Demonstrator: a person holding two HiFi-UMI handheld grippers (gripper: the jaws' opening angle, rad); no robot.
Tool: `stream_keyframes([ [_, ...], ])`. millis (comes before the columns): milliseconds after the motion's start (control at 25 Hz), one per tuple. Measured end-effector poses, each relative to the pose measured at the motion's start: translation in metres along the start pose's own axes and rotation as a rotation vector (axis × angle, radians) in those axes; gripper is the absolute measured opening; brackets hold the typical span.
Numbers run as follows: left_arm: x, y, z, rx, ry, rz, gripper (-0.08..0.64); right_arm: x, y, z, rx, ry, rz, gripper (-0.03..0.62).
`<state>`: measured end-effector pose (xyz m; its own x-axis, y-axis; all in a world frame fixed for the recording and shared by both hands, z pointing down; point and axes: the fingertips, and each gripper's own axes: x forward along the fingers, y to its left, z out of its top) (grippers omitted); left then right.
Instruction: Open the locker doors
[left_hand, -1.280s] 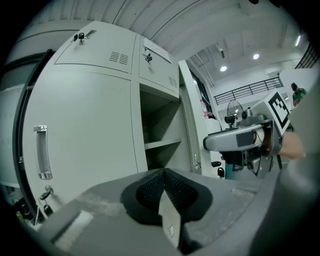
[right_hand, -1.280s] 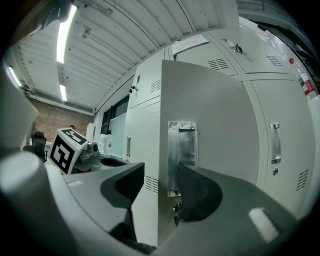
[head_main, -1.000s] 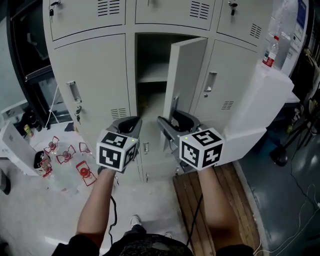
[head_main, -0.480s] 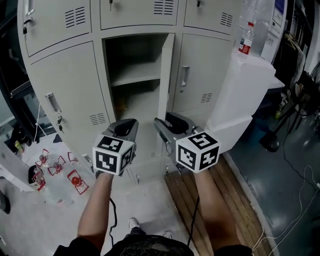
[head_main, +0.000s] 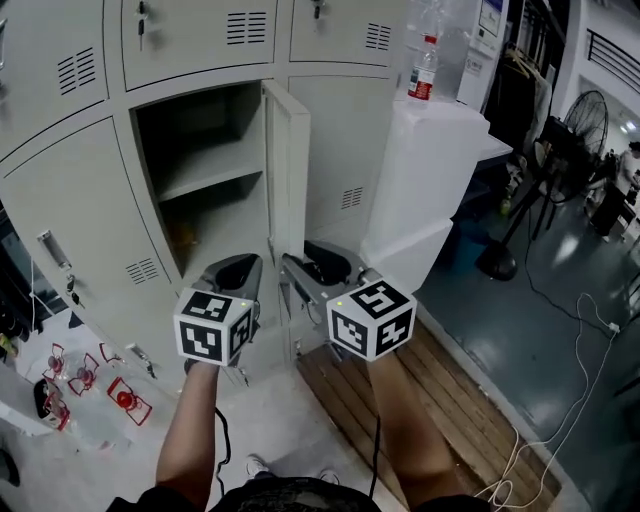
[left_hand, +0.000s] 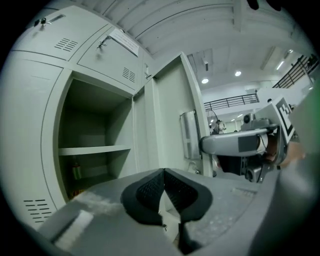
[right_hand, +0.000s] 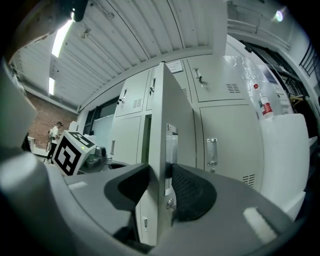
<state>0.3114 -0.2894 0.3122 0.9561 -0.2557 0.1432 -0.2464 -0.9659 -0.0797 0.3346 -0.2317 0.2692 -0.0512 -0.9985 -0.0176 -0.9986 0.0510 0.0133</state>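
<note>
A bank of grey lockers (head_main: 70, 210) fills the left of the head view. One middle compartment (head_main: 205, 140) is open, with a shelf (head_main: 210, 175) across it. Its door (head_main: 288, 170) is swung out toward the camera and is seen nearly edge-on. A white cabinet (head_main: 430, 180) stands just beside the lockers on the right, with a red-labelled bottle (head_main: 424, 68) on top. Wooden boards (head_main: 450, 420) lie on the floor below it. The right tool (head_main: 306, 264) is clamped on the free edge of the door, one pad on each face, by the handle plate. The left tool (head_main: 236, 272) hangs just beside it in front of the open compartment. Its jaws are closed together with nothing between them.
</note>
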Motion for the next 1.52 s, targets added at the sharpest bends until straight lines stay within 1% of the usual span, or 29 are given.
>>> stream_keyframes([
  [120, 0.01, -0.012, 0.005, 0.005, -0.014, -0.039, -0.002, -0.01, -0.013, 0.0, -0.005, 0.003, -0.048, 0.141],
  [320, 0.028, -0.032, 0.013, 0.014, -0.036, -0.106, 0.0, -0.027, -0.038, -0.001, -0.007, 0.005, -0.139, 0.114],
  [560, 0.051, -0.05, 0.017, 0.048, -0.032, -0.179, -0.001, -0.04, -0.069, -0.002, -0.002, 0.021, -0.237, 0.091],
  [840, 0.069, -0.064, 0.018, 0.064, -0.027, -0.242, -0.002, -0.05, -0.096, -0.004, 0.01, 0.022, -0.31, 0.089],
  [1200, 0.08, -0.073, 0.021, 0.077, -0.018, -0.254, -0.002, -0.057, -0.122, -0.003, 0.015, 0.01, -0.365, 0.094],
  [1360, 0.08, -0.075, 0.017, 0.088, -0.003, -0.234, -0.002, -0.059, -0.132, -0.003, 0.02, 0.014, -0.36, 0.095],
  [1520, 0.076, -0.074, 0.014, 0.088, 0.013, -0.206, 0.0, -0.058, -0.134, -0.003, 0.016, 0.022, -0.343, 0.095],
])
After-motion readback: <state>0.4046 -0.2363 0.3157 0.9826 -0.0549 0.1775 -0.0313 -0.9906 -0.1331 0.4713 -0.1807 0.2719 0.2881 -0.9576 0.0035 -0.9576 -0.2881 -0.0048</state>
